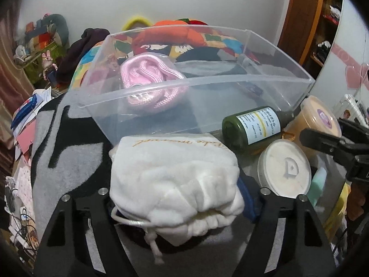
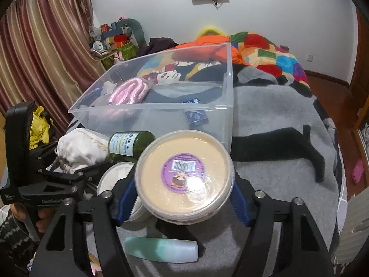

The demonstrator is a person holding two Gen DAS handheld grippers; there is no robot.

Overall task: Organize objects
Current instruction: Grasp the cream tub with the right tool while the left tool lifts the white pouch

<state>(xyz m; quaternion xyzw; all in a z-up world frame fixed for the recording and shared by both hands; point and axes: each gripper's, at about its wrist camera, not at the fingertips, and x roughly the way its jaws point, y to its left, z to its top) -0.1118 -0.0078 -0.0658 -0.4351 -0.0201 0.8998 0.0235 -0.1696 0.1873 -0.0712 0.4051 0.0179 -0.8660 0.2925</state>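
Two claws clamped: left gripper (image 1: 177, 198) around white pouch (image 1: 175, 173), right gripper (image 2: 184, 198) around beige tub (image 2: 184, 175).

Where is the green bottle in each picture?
Left wrist view: the green bottle lies on its side right of centre, against the clear bin's front wall, above the white tub.
Right wrist view: the bottle lies left of centre, between the white pouch and the beige tub.
Shared landmark: the clear bin.
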